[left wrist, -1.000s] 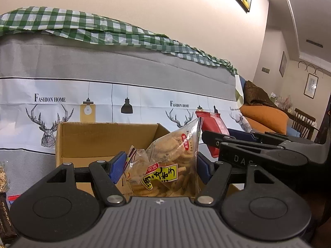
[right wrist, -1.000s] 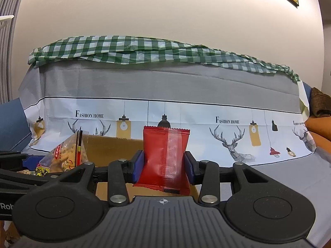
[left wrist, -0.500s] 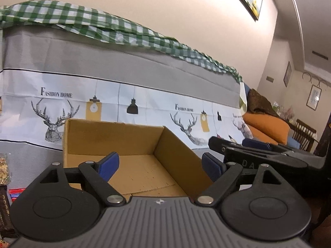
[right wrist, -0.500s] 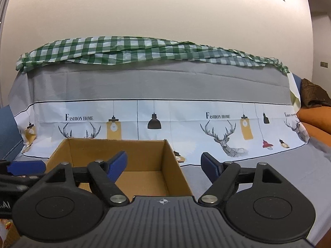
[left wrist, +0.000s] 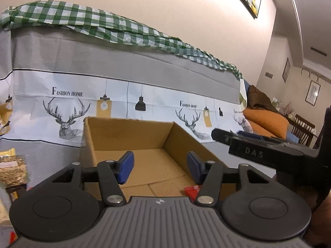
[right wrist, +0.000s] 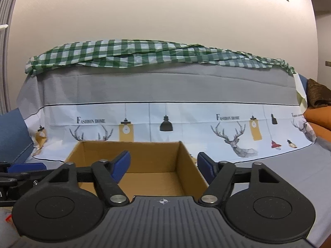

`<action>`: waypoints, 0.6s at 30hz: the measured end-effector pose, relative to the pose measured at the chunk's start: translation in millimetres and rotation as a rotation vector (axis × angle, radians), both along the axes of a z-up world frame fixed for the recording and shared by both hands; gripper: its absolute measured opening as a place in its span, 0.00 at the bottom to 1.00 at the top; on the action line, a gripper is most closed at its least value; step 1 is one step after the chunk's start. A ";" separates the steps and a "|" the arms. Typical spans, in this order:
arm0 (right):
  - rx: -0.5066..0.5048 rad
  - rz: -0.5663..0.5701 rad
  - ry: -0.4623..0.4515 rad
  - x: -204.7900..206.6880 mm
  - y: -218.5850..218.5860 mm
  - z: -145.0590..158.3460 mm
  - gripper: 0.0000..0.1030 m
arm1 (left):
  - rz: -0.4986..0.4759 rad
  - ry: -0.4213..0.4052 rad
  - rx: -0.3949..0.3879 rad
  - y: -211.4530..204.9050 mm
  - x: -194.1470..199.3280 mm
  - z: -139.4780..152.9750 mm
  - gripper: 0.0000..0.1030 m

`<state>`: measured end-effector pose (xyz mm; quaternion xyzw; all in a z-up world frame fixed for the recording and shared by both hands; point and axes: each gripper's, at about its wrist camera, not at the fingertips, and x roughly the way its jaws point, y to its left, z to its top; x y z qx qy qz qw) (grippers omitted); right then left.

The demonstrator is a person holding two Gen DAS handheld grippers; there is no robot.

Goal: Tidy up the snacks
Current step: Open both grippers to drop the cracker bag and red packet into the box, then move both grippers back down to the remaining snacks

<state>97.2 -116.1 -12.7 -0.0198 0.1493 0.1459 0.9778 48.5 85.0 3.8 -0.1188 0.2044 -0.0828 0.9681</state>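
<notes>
An open cardboard box (left wrist: 128,136) (right wrist: 153,155) stands on the grey cloth in front of both grippers. My left gripper (left wrist: 160,166) hovers over its near edge; its jaws are closing with nothing between the blue pads. A corner of a red snack packet (left wrist: 191,191) shows low inside the box, partly hidden by the gripper body. My right gripper (right wrist: 164,166) hangs over the same box, jaws closing and empty. In the left wrist view the right gripper (left wrist: 248,144) reaches in from the right.
Snack packets (left wrist: 11,169) lie on the cloth at the far left of the left wrist view. A covered sofa back with a green checked cloth (right wrist: 144,53) rises behind the box. Orange cushions (left wrist: 266,122) and a wooden chair (left wrist: 304,131) sit to the right.
Both grippers let go of their packets: the cracker bag and the red packet are gone from between the pads. The jaws opened wide, then narrowed. The left view shifted sideways, the box now more central.
</notes>
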 end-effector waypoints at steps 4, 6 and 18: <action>0.045 0.051 0.014 -5.3 7.9 1.0 0.48 | 0.017 0.011 0.050 10.7 -12.2 0.5 0.56; 0.067 0.078 0.021 -7.8 13.7 1.9 0.45 | 0.022 0.021 0.056 19.5 -18.6 1.5 0.56; 0.090 0.274 0.053 -36.6 77.1 -8.4 0.43 | 0.303 0.235 0.075 130.4 -64.8 -17.3 0.55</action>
